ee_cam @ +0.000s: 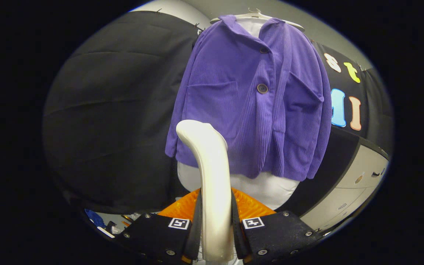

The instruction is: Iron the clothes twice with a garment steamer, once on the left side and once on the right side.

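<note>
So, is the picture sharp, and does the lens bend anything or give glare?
In the gripper view the purple jacket is sharp enough to show its ribs and buttons. The fisheye bends the scene, so the cabinet beside it leans. The white steamer handle, clamped in the gripper, carries soft bright glare along its curve. The dark cloth wall loses most detail in shadow.
</note>
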A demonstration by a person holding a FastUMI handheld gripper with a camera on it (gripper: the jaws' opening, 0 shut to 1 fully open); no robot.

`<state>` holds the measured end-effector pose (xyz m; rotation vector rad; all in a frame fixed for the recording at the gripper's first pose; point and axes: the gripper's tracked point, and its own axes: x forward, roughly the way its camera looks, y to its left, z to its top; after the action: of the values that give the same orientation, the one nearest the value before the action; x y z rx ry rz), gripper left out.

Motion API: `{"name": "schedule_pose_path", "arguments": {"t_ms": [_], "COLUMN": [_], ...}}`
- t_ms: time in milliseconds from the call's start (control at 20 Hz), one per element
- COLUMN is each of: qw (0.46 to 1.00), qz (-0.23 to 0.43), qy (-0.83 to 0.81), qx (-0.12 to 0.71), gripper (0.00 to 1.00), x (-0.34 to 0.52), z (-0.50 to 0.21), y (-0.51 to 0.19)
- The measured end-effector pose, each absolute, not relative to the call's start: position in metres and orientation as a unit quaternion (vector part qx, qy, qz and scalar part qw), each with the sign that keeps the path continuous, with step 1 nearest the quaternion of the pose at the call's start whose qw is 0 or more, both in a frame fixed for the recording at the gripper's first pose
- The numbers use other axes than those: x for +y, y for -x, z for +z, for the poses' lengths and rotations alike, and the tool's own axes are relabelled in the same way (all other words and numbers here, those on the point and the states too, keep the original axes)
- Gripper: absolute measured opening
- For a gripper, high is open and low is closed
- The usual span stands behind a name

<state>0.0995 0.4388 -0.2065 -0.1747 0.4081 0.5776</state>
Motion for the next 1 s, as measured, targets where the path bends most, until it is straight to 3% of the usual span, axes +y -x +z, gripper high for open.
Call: {"name": "schedule_pose_path", "arguments": {"t_ms": [200,450,1000], "qw": [0.932,0.941,0.979], "qz": [0.280,0.272,0.164], "qy": [0.078,0.050,-0.028], "qx": [0.215,0.195,0.116], "gripper": [0.38,0.38,0.38], "x": [0.415,0.361,0.176], "z": [-0.212,-0.170,-0.047], "y": [-0.080,-0.059,-0.057]}}
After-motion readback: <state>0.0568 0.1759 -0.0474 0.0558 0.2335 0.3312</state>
